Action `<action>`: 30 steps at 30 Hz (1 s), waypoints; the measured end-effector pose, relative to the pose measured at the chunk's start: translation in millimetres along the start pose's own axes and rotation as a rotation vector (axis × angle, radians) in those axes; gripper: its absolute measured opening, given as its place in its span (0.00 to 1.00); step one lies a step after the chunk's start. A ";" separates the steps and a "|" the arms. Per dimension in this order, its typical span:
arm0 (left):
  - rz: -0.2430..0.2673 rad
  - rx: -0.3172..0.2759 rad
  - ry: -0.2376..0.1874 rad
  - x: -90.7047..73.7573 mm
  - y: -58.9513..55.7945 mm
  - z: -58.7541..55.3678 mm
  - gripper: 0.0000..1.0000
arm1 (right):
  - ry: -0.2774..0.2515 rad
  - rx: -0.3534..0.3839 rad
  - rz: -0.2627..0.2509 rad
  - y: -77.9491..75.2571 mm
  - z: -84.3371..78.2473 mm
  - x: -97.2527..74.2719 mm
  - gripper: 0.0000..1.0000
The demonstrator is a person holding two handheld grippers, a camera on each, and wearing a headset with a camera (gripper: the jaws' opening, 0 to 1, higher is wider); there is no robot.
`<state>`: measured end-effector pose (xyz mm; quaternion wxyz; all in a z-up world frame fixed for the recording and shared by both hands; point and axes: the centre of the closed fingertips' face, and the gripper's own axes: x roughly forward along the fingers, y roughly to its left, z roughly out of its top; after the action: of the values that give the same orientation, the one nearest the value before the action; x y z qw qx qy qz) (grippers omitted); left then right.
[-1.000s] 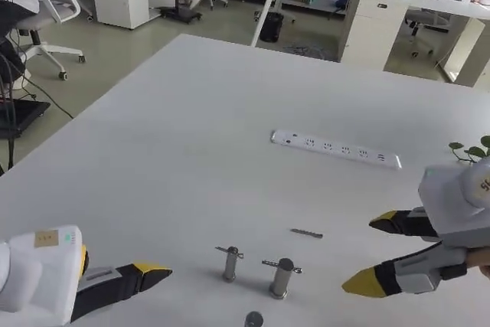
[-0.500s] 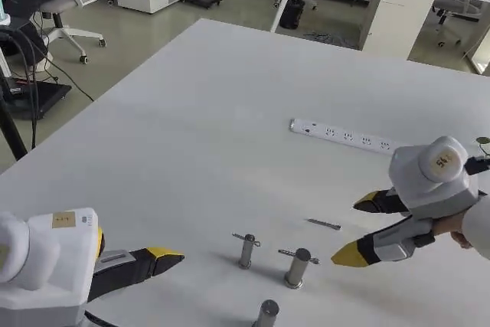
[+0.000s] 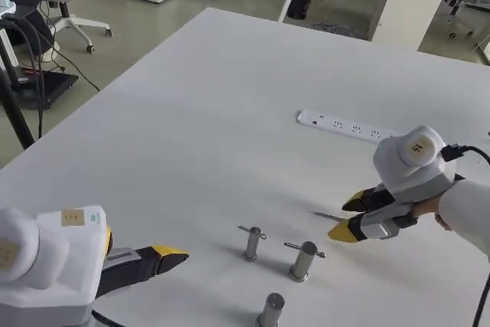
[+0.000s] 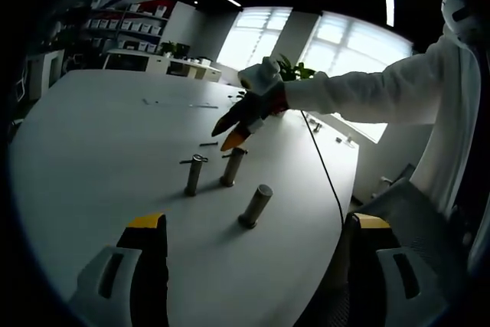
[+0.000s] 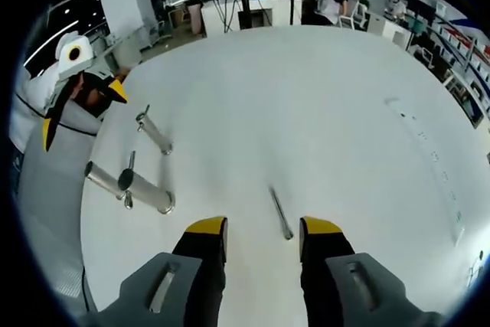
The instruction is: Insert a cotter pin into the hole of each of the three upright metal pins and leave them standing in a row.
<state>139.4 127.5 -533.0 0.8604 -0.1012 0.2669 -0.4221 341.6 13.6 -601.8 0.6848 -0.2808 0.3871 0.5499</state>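
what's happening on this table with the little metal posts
A person is working with a handheld gripper in each hand on a white table. Three upright metal pins stand close together: two already have a cotter pin through the top, and the third pin is bare. The right gripper is low at the table, jaws open on either side of the loose cotter pin. The left gripper is open, holds nothing and points at the pins.

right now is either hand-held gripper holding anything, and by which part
Nothing is held. The right hand-held gripper is open around the loose cotter pin; the left hand-held gripper is open, empty.
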 end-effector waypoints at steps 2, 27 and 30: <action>0.003 -0.002 -0.001 0.0 0.4 -0.5 0.99 | 0.012 -0.014 0.001 1.2 0.3 2.7 0.32; 0.015 -0.036 -0.026 -3.1 3.0 1.7 0.96 | 0.229 -0.210 -0.014 -8.8 -4.1 13.8 0.00; 0.016 -0.035 -0.021 -3.3 3.3 0.9 0.96 | 0.247 -0.236 -0.026 -7.4 -4.5 13.2 0.00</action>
<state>140.4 132.1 -532.4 0.8646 -0.1184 0.2659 -0.4096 349.0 15.3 -615.5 0.6013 -0.4294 0.3974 0.5441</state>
